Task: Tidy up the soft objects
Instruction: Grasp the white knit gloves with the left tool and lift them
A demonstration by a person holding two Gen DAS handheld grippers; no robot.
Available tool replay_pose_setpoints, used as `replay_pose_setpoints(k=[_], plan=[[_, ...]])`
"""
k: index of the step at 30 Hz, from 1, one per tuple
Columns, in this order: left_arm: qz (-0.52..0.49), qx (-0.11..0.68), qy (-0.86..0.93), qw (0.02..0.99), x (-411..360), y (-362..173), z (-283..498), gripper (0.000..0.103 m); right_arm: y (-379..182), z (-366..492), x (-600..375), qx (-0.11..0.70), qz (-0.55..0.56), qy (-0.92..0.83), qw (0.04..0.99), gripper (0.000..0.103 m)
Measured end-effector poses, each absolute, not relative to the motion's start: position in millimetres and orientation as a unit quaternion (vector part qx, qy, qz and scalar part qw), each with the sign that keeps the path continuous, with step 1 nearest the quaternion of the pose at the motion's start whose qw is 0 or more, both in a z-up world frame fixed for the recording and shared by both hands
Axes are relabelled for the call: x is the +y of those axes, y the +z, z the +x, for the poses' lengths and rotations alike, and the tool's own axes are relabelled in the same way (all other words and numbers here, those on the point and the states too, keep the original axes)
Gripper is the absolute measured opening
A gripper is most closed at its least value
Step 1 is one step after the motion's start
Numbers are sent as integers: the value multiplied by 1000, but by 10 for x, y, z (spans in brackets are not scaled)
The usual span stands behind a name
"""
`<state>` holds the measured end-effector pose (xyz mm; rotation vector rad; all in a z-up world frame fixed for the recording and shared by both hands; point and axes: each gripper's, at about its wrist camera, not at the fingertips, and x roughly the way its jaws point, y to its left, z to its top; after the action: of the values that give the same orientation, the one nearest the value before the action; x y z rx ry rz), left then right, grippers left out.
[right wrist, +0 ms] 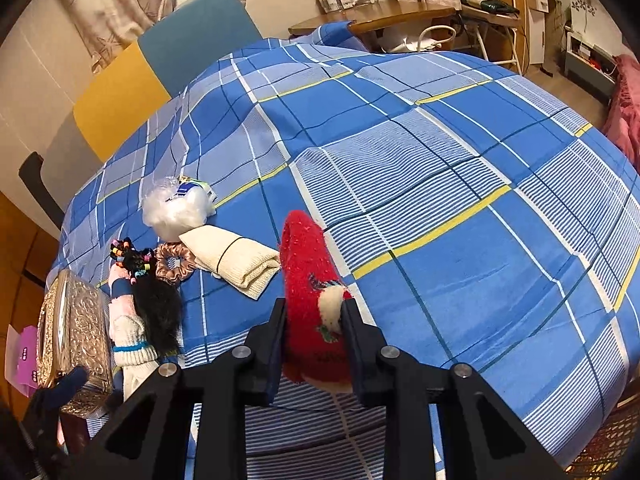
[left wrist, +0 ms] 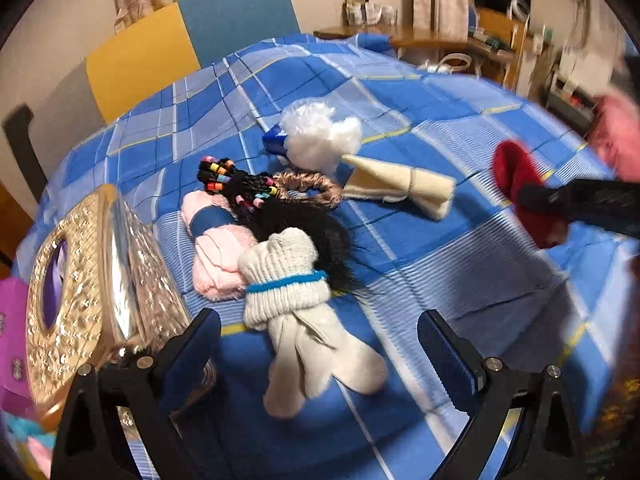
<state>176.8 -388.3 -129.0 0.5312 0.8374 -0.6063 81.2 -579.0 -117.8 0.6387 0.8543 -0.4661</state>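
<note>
My right gripper (right wrist: 312, 344) clamps the red Christmas sock (right wrist: 308, 292), lifted well apart from the gold tissue box (left wrist: 100, 280), while my left gripper (left wrist: 320, 356) gapes empty over the cream gloves (left wrist: 296, 304); most of the pile beside that box remains unsorted.

Blue plaid bed (right wrist: 460, 168) carries socks (left wrist: 304, 300), scrunchie (left wrist: 308, 190), cotton (left wrist: 316, 136).
</note>
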Motion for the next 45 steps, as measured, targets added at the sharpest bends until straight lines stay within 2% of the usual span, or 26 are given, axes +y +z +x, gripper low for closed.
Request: replay_pose_setpoints(k=[5,6,8,10,15,17,18,21,26,30,31,32,34,35,42,43,44,45], plan=[[297,360,-292,835,-4078,-1438,1682,97,-1151,803,-5787,394,302,-219,840,26],[299,361,-297,832,-4095,-1480,1672,92,-1154,804,-5793,394,305,-218,839,26],[309,356,-280,836,-4110,-1540,1672,90,-1161,808,-5798,395,307,-217,838,26],[307,342,-261,849,-4082,-1570,1689,82,-1162,807,-5796,395,308,-216,838,26],[297,343,-260,853,-4078,-1622,1715,81,-1154,813,-5787,394,305,-214,840,26],[288,338,-262,857,-4056,-1613,1707,72,-1156,814,-5787,395,304,-214,840,26],[283,336,-262,860,-4031,-1605,1705,62,-1155,814,-5787,395,304,-215,840,26],[263,330,-275,864,-3923,-1567,1655,49,-1154,812,-5789,394,304,-216,840,26],[174,350,-331,859,-3570,-1468,1608,23,-1164,811,-5801,395,308,-217,838,26],[131,351,-355,856,-3393,-1426,1498,23,-1158,807,-5800,394,307,-218,839,26],[131,349,-354,858,-3396,-1417,1483,29,-1161,807,-5802,394,307,-217,838,26],[134,348,-349,860,-3417,-1408,1488,37,-1163,807,-5803,394,309,-216,838,26],[145,344,-328,868,-3494,-1395,1535,84,-1162,810,-5803,395,307,-217,838,26],[154,341,-311,874,-3530,-1392,1560,88,-1161,811,-5802,395,307,-217,839,26],[193,362,-256,875,-3831,-1505,1723,87,-1166,819,-5797,396,306,-215,839,26],[197,359,-250,877,-3842,-1524,1713,82,-1170,820,-5800,396,307,-215,838,26],[196,359,-259,875,-3840,-1537,1698,68,-1175,823,-5804,397,307,-216,837,26],[193,371,-275,866,-3843,-1567,1698,43,-1176,821,-5807,397,307,-217,837,26]])
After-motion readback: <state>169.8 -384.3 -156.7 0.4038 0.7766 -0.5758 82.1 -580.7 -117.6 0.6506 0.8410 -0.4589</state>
